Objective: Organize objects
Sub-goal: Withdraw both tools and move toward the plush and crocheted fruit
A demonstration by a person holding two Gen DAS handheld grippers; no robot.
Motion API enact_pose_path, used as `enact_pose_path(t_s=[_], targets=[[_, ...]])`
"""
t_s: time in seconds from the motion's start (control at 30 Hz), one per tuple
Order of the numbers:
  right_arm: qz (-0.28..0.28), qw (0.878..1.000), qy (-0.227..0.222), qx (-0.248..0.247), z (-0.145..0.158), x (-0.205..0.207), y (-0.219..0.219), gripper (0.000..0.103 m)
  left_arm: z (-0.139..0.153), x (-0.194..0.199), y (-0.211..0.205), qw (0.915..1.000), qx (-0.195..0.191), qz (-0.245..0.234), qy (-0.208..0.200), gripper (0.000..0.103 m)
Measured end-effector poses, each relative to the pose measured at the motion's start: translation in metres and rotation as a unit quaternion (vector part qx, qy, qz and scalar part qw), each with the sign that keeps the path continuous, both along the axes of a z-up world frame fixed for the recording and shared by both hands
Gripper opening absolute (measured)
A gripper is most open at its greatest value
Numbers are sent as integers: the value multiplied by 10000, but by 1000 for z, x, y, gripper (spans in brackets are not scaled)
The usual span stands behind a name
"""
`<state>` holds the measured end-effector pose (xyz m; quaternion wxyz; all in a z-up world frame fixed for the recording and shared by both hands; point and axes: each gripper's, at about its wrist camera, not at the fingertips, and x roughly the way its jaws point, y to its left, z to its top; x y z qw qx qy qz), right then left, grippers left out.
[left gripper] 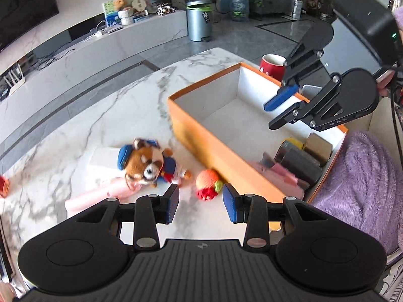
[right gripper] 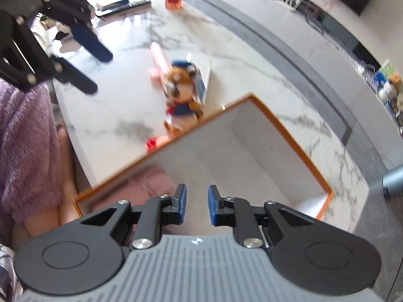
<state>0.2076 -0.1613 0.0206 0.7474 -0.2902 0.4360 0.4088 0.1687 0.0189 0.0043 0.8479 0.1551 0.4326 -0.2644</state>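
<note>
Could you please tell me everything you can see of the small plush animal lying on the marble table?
The plush animal is a soft toy with brown-and-white fur, a dark-masked face like a red panda's, a blue cap and blue clothing with a red patch at the neck. It lies on its side on the marble table, outside the orange box, resting partly on a white packet and against a pink tube. No gripper touches it. Motion blur hides finer detail.
</note>
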Motion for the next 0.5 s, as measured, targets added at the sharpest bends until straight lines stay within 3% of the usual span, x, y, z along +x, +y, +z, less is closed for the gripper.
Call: enact_pose_path(t_s=[0.03,0.17,0.37,0.5], targets=[[121,9999,-42,18,-11,19,24,26,-3,-2,5,10000,-7,25,25,45],[556,9984,21,-71,-21,13,60,42,-15,-6,21,9999,-62,91,133,45],[1129,9919,186,-554,-54,11,105,46,-39,0,33,9990,-280,160,313,45],[1384,9827,316,-1190,-80,19,128,48,-53,9,39,9982,-392,164,412,45]])
